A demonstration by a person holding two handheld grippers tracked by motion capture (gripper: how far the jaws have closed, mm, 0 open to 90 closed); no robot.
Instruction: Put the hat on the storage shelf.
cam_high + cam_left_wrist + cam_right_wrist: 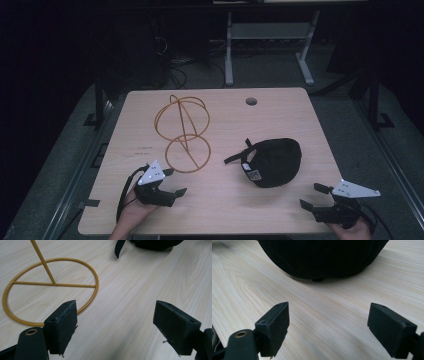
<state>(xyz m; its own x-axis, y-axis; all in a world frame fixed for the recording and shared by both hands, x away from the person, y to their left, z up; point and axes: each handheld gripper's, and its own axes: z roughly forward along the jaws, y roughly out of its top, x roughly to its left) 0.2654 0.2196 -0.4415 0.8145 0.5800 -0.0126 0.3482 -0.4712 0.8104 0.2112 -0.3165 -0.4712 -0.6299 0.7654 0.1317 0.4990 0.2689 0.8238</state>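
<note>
We hold both grippers low over the wooden table (280, 107), jaws spread wide and nothing between them. The left gripper (176, 181) sits just short of the gold wire hat stand (184, 131), whose ring base (50, 290) lies ahead and to the left of our jaws. The black cap (274, 161) rests ahead of the right gripper (314, 196), well apart, its dome (322, 257) facing the jaws. Our worry is the stand: it looks light and top-heavy, so a nudge on the ring or a cap dropped off-centre could tip it. The soft fabric may also fold or slip from a shallow pinch, and the loose strap (234, 158) could snag on the wire.
</note>
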